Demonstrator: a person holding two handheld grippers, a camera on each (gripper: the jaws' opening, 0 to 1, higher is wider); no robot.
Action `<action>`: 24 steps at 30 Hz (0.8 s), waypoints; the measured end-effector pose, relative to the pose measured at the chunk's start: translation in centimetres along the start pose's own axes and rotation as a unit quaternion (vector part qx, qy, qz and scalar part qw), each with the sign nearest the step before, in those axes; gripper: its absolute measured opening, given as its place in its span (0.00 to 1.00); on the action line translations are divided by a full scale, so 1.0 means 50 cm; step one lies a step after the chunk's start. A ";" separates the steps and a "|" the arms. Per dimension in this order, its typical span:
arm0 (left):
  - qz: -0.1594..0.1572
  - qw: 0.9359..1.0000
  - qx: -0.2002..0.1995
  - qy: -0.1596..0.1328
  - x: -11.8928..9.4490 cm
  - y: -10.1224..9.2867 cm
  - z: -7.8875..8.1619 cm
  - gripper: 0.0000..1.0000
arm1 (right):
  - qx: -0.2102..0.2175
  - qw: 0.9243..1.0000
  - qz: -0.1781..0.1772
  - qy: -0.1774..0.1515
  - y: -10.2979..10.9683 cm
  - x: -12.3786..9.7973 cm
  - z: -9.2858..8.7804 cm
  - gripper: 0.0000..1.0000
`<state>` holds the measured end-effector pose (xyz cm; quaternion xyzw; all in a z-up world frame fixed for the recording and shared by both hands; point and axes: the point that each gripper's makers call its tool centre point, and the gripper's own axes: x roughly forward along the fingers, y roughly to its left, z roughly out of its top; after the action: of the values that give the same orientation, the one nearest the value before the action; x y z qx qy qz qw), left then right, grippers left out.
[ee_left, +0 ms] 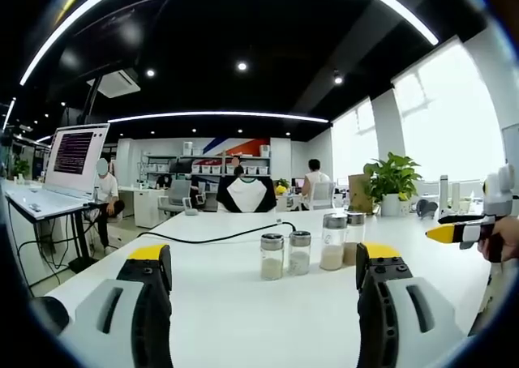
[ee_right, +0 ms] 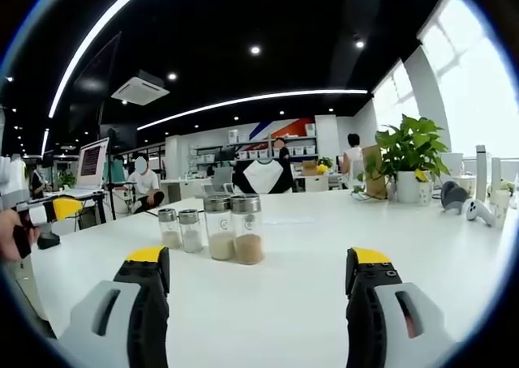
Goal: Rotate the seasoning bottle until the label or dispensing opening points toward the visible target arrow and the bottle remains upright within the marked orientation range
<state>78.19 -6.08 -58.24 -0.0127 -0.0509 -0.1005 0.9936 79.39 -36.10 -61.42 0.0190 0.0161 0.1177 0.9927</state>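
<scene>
Seasoning bottles, four clear glass jars with silver caps (ee_left: pixel 308 253), upright in a tight row on the white table (ee_left: pixel 243 303); likely risk: neighbours toppled while turning one; no target arrow discernible; left gripper (ee_left: pixel 263 283) and right gripper (ee_right: pixel 258 283) level, spread apart, empty, short of the row.

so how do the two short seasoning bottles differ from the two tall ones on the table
The short pair stands lower than the tall pair. In the left gripper view the short pair is on the left, the tall pair on the right. In the right gripper view, one tall bottle holds browner seasoning than the pale fill of the short bottles. All four stand upright on the white table, clear glass with metal caps, untouched by either open gripper.
</scene>
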 end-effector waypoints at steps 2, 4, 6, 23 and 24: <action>-0.001 1.000 -0.001 0.000 -0.001 -0.001 -0.001 1.00 | -0.002 1.000 0.002 -0.001 0.007 0.005 0.005 0.91; 0.002 1.000 0.004 -0.003 -0.004 0.000 0.000 0.99 | -0.002 1.000 0.006 -0.001 0.014 0.014 0.013 0.90; 0.004 1.000 0.013 -0.007 -0.006 0.002 0.005 0.99 | -0.005 1.000 0.009 0.001 0.023 0.021 0.018 0.90; -0.012 1.000 -0.008 -0.007 -0.002 -0.007 0.006 0.99 | -0.010 0.999 0.044 0.001 0.090 0.107 0.064 0.81; -0.012 1.000 -0.005 -0.005 -0.001 -0.007 0.005 0.99 | -0.012 0.999 0.043 0.004 0.093 0.113 0.066 0.81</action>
<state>78.01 -6.42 -57.98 -0.0176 -0.0557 -0.1124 0.9919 83.92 -30.40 -58.10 0.0071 0.0174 0.1610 0.9868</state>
